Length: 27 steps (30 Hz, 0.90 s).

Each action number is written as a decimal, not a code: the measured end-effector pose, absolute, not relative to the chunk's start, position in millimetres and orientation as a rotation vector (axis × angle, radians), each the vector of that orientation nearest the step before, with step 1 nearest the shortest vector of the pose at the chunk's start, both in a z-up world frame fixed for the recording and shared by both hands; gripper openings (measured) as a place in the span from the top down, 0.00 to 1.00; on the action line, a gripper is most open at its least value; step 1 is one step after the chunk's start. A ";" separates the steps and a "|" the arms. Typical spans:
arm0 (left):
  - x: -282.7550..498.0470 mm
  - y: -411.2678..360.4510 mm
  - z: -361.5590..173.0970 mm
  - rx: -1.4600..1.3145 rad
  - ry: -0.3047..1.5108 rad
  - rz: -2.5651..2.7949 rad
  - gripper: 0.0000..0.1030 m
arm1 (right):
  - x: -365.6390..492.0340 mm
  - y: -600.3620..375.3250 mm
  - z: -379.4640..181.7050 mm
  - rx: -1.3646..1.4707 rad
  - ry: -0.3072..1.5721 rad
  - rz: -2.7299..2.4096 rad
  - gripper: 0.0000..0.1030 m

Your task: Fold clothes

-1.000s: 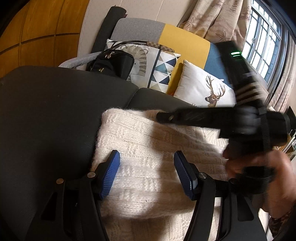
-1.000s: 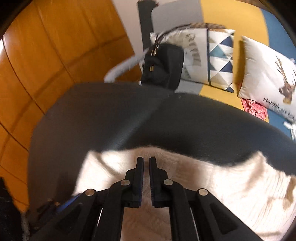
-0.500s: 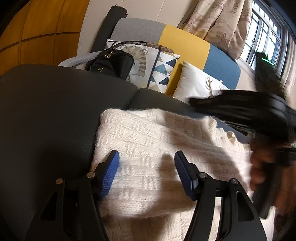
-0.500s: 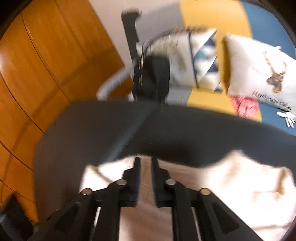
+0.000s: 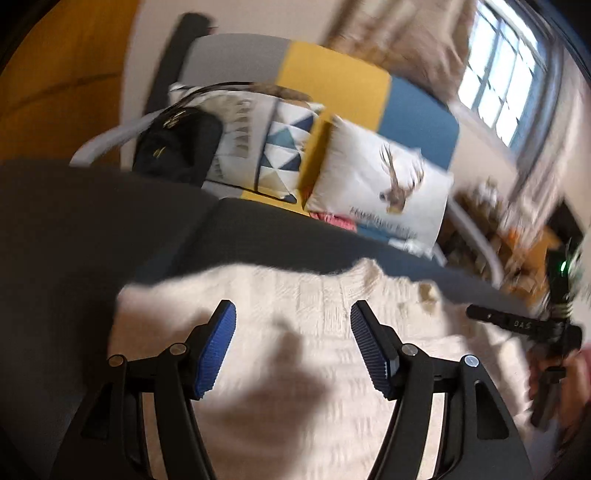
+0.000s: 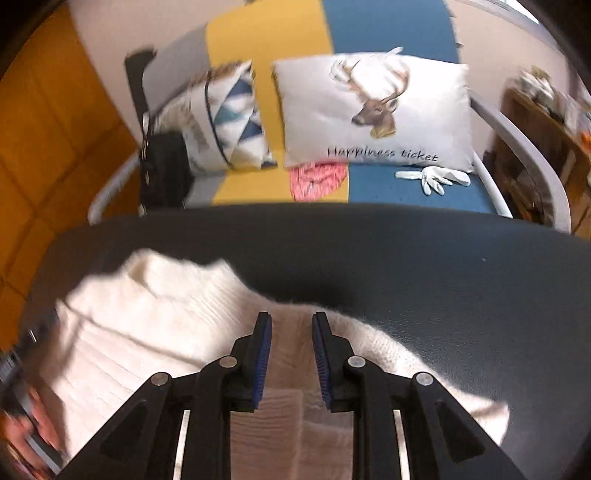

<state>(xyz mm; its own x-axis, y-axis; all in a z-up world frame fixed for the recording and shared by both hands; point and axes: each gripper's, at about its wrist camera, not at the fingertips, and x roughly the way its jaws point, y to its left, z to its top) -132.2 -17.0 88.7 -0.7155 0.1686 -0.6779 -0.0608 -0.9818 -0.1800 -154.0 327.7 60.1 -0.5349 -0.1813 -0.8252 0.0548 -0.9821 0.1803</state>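
Between the blue-padded jaws of the left gripper [image 5: 293, 345], spread wide and holding nothing: a cream cable-knit sweater [image 5: 295, 350], lying flat below them. Between the jaws of the right gripper [image 6: 289, 350], parted by a narrow gap with nothing pinched: the same sweater [image 6: 155, 317], its near right edge folded into a doubled layer under the jaws.

Sweater: spread on a dark grey matte desk [image 6: 406, 254], occupying the near portion; collar end toward the far left in the right wrist view. Both views motion-blurred.

Right gripper body, seen from the left wrist camera: black, at the far right edge of the sweater [image 5: 524, 325], green indicator lit.

Beyond the far desk edge: a grey, yellow and blue panelled sofa [image 6: 391, 29]. On its seat, left to right: a black handbag with gold fittings [image 6: 162, 166]; a white cushion with blue triangle print [image 6: 229, 118]; a white cushion with stag head and the words "Happiness ticket" [image 6: 376, 110]; a pink-red patterned cloth [image 6: 317, 177] just in front of the stag cushion; a white glove [image 6: 436, 177].

Far left: orange wooden wall panelling [image 6: 48, 122]. Far right: a paned window [image 5: 498, 81] with beige curtain.
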 end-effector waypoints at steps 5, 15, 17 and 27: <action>-154.8 -9.7 60.9 -1.268 -0.076 2.782 0.34 | -152.4 315.1 46.1 1.435 0.026 -2.705 0.86; -149.3 -10.7 56.7 -1.232 -0.089 2.793 0.32 | -152.2 334.7 68.3 1.332 -0.211 -2.765 0.87; -147.4 -11.3 57.1 -1.225 -0.094 2.794 0.32 | -148.4 325.5 81.2 1.226 -0.224 -2.740 0.84; -146.4 -15.5 58.1 -1.191 -0.137 2.793 0.32 | -180.8 296.4 50.6 1.365 -0.116 -2.762 0.94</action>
<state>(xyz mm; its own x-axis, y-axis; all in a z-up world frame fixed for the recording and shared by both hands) -146.4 -15.5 58.1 -0.6886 0.1286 -0.7136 -0.0584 -0.9908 -0.1222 -180.8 296.4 50.6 -0.6066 -0.0853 -0.7904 0.0189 -0.9955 0.0930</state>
